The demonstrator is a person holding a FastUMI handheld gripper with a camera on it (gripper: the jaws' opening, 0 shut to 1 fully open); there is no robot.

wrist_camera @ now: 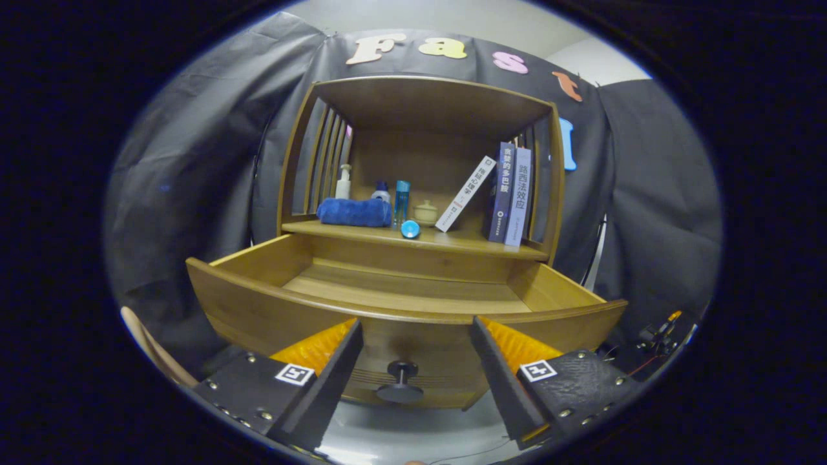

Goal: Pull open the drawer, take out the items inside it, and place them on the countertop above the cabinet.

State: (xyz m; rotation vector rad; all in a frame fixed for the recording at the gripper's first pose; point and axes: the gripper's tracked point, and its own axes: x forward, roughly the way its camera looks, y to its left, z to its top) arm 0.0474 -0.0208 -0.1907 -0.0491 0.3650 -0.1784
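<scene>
**Drawer standing open, tongs hanging wide apart at its front**

The tongs (pixel 413 361) are hovering spread wide with nothing between the fingers (pixel 336 368), which are flanking the front panel of the pulled-out wooden drawer (pixel 407 303). The small dark round knob (pixel 400 384) on the drawer front is sitting in the gap between the fingers, touched by neither. The part of the drawer's wooden floor that is showing is bare; the near strip behind the front panel is hidden.

Beyond the drawer, the brown wooden cabinet (pixel 555 194) is rising with slatted side walls, and its surface (pixel 465 242) is carrying a row of things. Going from the left: a white pump bottle (pixel 343 182) is standing by the left slats; a rolled dark blue towel (pixel 354 212) is lying in front of it, with a small bottle with a blue cap (pixel 381 192) peeking up behind its right end. Just beside that a tall clear blue bottle (pixel 402 200) is standing upright, and a small round blue object (pixel 410 229) is lying at the surface's front edge below it. A little cream lidded jar (pixel 426 212) is sitting next, then a white book (pixel 466 194) is leaning to the right against two upright books (pixel 509 194), one dark blue and one pale lilac, which are standing against the right slats.
</scene>
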